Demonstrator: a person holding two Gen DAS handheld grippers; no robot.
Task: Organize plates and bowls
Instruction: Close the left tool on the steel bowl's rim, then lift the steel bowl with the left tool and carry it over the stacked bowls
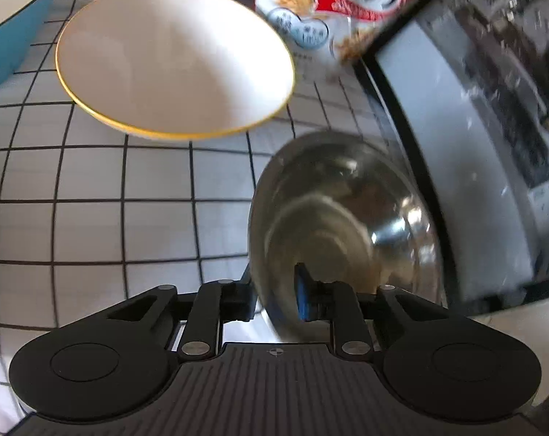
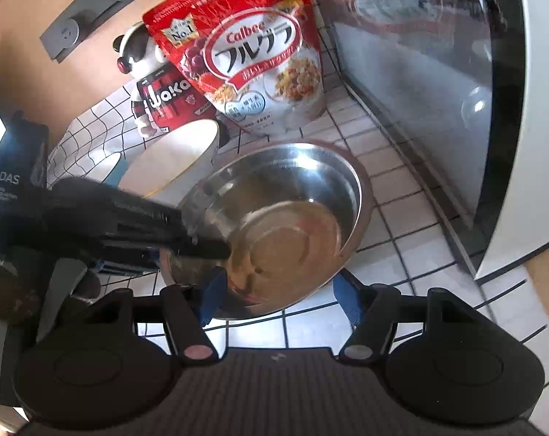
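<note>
A steel bowl (image 1: 347,225) is tilted on its rim, and my left gripper (image 1: 274,298) is shut on that rim, one finger outside and one inside. In the right wrist view the steel bowl (image 2: 292,218) sits just ahead of my right gripper (image 2: 278,298), which is open and empty, its blue pads either side of the bowl's near edge. The left gripper (image 2: 205,247) reaches into that view from the left. A white bowl with a yellow rim (image 1: 172,58) stands beyond on the tiled counter; it also shows in the right wrist view (image 2: 172,160).
A blue dish (image 1: 9,36) is at the far left. A red cereal bag (image 2: 245,51) and a red snack can (image 2: 165,98) stand at the back. A white appliance with a dark glass door (image 2: 438,91) lines the right side.
</note>
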